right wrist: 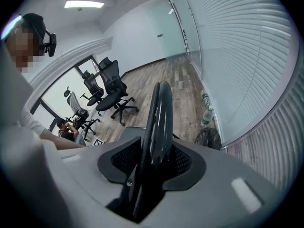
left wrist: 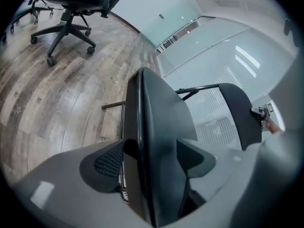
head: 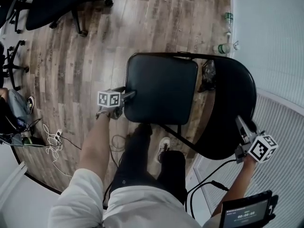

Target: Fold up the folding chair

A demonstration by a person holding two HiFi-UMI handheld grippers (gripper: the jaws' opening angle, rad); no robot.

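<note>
Currently straddling seat [head: 161, 87] front edge with left fingers [left wrist: 108, 161] spread, unclamped; pinching backrest [right wrist: 159, 122] rim between closed right fingers [right wrist: 183, 161], likely steadying it for swinging seat up. Folding chair [head: 180, 103] unfolded, upright on wooden floor [head: 142, 27] beside blinds [head: 285, 56].

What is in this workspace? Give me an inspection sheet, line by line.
Surface: wood floor.
Job's things: chair unfolded, seat flat, backrest up.
Clutter: bottles and dark bag by the window.
Grippers: left gripper open, seat edge between its fingers; right gripper shut on backrest.
Cables: white cable on floor; black cable near the person's feet.
Surroundings: office chairs, blinds, seated person.
</note>
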